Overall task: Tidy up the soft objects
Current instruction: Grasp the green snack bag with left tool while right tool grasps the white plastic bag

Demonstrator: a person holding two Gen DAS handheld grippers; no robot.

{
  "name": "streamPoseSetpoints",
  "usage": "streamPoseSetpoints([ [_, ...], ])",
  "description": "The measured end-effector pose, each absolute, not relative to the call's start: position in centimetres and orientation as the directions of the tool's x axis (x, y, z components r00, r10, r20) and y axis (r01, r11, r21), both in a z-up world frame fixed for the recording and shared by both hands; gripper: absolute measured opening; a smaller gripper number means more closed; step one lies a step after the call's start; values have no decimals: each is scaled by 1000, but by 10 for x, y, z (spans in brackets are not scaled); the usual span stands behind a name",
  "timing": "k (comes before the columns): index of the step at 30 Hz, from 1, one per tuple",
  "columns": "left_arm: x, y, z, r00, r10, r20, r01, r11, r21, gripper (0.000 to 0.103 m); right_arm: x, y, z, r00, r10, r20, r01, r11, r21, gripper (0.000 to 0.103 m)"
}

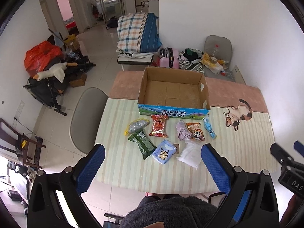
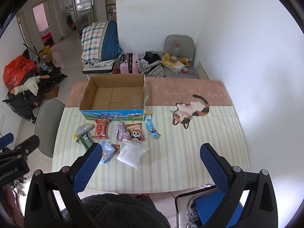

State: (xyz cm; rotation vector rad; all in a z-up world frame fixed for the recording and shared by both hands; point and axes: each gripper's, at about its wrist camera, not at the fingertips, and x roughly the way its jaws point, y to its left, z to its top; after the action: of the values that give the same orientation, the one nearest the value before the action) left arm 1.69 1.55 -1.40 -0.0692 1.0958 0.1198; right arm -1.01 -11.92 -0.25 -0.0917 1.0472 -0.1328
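An empty open cardboard box [image 1: 172,96] [image 2: 114,98] stands at the table's far middle. In front of it lie soft packets: a silver mesh pouch [image 1: 137,125], a red snack pack [image 1: 159,128] [image 2: 100,128], a green pack [image 1: 143,144], a blue tissue pack [image 1: 164,152] [image 2: 106,153], a lilac cloth [image 1: 182,133] [image 2: 121,131], a panda snack bag [image 1: 195,131] [image 2: 135,132], a light-blue tube packet [image 1: 210,129] [image 2: 152,128] and a white bag [image 1: 191,154] [image 2: 133,153]. My left gripper [image 1: 153,148] and right gripper [image 2: 151,147] are open and empty, held high above the table's near edge.
The table has a striped mat [image 2: 190,142] with a cat picture [image 2: 190,112] at the right. A grey chair [image 1: 85,117] stands at the table's left. A wall [image 2: 256,76] runs close on the right. Bedding, a suitcase and clutter lie beyond the table.
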Motion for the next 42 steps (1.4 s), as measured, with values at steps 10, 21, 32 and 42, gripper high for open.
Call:
streamPoseSetpoints([
  [10, 87, 16, -184, 204, 123, -971, -56, 992, 114, 103, 77, -132, -184, 166, -52, -985, 67, 997, -41, 103],
  [21, 136, 70, -340, -70, 66, -995, -180, 981, 78, 100, 128, -129, -375, -103, -33, -994, 150, 987, -49, 103],
  [32, 149, 114, -438, -227, -126, -966, -465, 885, -6, 84, 145, -130, -449, -203, 31, -979, 250, 968, -21, 103],
  [42, 109, 89, -431, -186, 139, -973, -133, 977, 165, 41, 127, -107, -478, -226, -55, -973, 75, 994, -74, 95],
])
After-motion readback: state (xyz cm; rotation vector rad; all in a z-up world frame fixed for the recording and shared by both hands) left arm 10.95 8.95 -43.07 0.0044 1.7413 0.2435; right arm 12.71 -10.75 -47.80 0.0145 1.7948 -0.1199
